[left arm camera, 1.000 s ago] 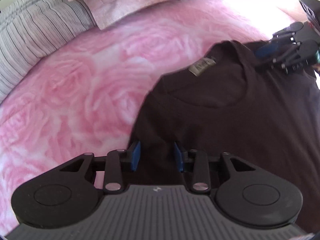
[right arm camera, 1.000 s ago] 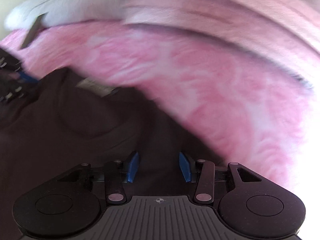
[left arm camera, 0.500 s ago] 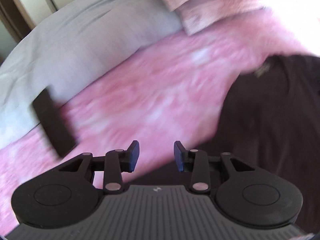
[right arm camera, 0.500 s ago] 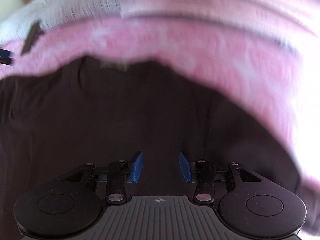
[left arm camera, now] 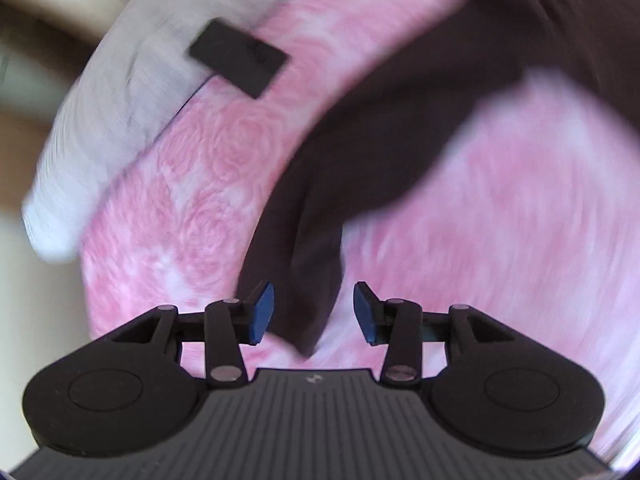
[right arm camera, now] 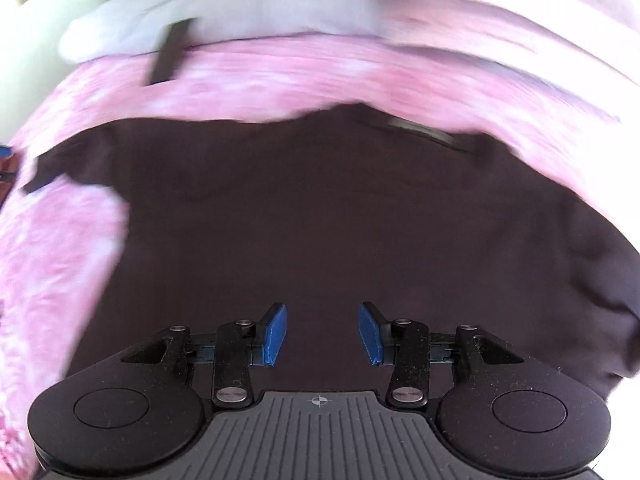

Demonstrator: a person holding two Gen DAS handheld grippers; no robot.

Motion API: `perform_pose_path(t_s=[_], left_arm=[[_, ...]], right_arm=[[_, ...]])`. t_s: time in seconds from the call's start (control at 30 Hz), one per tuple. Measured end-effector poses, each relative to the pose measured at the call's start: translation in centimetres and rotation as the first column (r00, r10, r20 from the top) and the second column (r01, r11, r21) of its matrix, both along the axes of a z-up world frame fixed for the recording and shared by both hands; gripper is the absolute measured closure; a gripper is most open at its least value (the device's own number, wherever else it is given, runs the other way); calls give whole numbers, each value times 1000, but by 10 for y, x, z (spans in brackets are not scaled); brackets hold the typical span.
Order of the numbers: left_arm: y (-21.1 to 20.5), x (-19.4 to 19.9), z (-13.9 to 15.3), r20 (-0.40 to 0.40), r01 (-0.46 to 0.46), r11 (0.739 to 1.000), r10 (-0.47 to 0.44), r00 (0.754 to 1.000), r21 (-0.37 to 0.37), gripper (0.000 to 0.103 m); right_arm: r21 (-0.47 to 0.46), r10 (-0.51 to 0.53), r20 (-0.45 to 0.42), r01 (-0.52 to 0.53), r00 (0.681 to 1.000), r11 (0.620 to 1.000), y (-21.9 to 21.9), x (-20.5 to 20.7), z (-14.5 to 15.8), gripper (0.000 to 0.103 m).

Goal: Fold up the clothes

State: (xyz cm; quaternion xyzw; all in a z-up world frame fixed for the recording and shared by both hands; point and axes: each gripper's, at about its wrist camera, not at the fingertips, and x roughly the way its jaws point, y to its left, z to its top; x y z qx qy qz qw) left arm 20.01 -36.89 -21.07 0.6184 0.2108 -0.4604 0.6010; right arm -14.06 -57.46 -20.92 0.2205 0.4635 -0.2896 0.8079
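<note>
Dark T-shirt (right arm camera: 340, 216) flat on pink bedspread (left arm camera: 500, 240) (views blurred).

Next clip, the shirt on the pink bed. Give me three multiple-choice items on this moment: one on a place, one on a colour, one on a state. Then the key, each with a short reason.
1. In the left wrist view, where does the flat black rectangle lie?
A. On the shirt
B. Across the edge between grey pillow and pink bedspread
C. Between the fingers

2. What colour is the shirt?
A. Dark brown
B. White
C. Bright green

3. How does the right gripper stand?
A. Shut on the shirt
B. Shut on nothing
C. Open, above the shirt

Key: B, it overlaps both pillow and bedspread. A, the cloth is dark brown in both views. C, the blue pads stand apart with nothing pinched between them.
</note>
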Motion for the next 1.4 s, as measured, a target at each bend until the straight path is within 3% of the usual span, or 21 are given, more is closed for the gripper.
perform_pose_path(t_s=[0.1,0.27,0.3,0.33,0.5,0.6,0.67,0.7,0.9,1.17,1.4], left_arm=[[19,12,-24,29,108,994,-109,994,3,64],[23,46,-57,-42,118,993,-119,992,-13,64],[25,52,-62,-61,123,992,-124,990,-15,73],[28,58,-62,-74,137,990,-138,988,-19,96],[74,87,-12,107,192,978,-183,977,-86,98],[105,105,-5,138,194,980,-187,973,-37,97],[118,102,-16,132,255,966,-257,957,33,95],[123,99,-22,130,280,958,-287,949,66,95],[144,100,-33,56,241,964,-249,967,115,91],[141,103,3,-76,110,994,-107,991,28,84],[103,63,4,-107,183,983,-184,977,-22,83]], right_arm=[[-15,-5,8,5,1000,1000,33,46,2,59],[10,-76,-5,76,997,997,78,115,-9,59],[13,-71,-13,72,997,997,84,129,-12,59],[15,-62,-22,62,998,998,90,144,-15,59],[24,11,-29,-10,1000,1000,117,193,-15,59],[49,31,-42,-29,999,998,125,210,-23,59],[73,42,-54,-38,998,997,129,220,-32,59],[80,45,-54,-41,998,996,129,223,-35,59],[104,35,-61,-29,998,994,129,227,-42,59],[121,-96,-51,101,994,988,112,208,-37,59],[123,-257,-49,261,965,957,104,147,-22,59]])
